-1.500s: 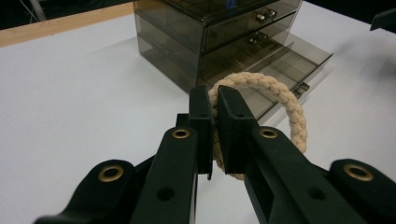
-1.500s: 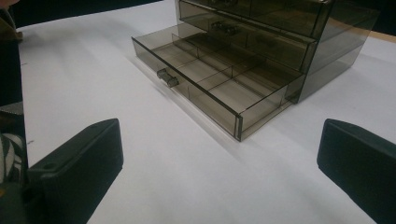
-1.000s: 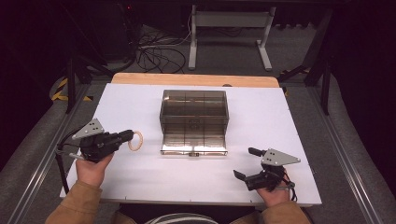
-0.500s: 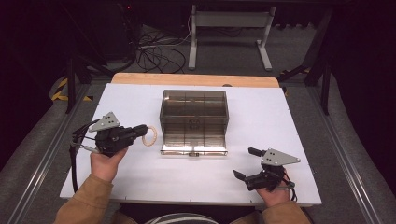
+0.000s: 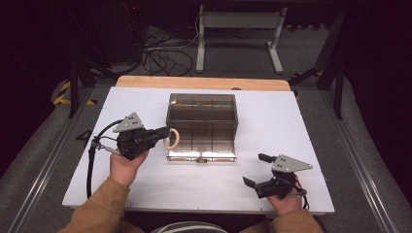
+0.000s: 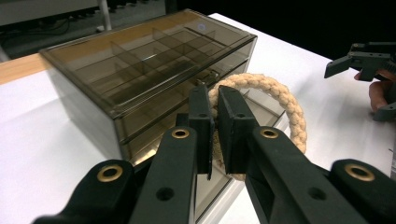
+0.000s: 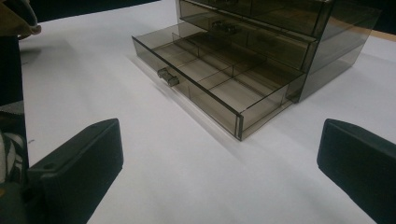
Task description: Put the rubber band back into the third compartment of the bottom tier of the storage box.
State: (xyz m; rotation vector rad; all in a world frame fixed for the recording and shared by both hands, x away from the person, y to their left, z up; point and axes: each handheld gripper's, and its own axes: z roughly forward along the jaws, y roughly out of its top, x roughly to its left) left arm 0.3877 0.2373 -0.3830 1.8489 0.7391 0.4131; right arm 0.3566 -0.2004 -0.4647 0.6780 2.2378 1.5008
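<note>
My left gripper (image 5: 165, 132) is shut on a beige rope ring (image 5: 171, 140), pinching its near side between the pads. It holds the ring just off the left front corner of a smoky see-through drawer box (image 5: 201, 109). In the left gripper view the ring (image 6: 286, 100) stands upright beyond my closed jaws, close to the box (image 6: 140, 51). The box's bottom drawer (image 5: 201, 154) is pulled out, and its compartments (image 7: 210, 70) hold nothing. My right gripper (image 5: 254, 169) rests open near the table's front right, with nothing between its jaws.
The box stands mid-table on a white tabletop (image 5: 282, 121) with a wooden strip along the far edge. The drawer's small handle (image 7: 168, 76) faces me. Cables and a desk frame lie on the dark floor beyond. Bare white surface lies between my right gripper and the drawer.
My left gripper has carried the rope ring to the right and slightly away from me, up to the box's left front corner. The right gripper has stayed put.
</note>
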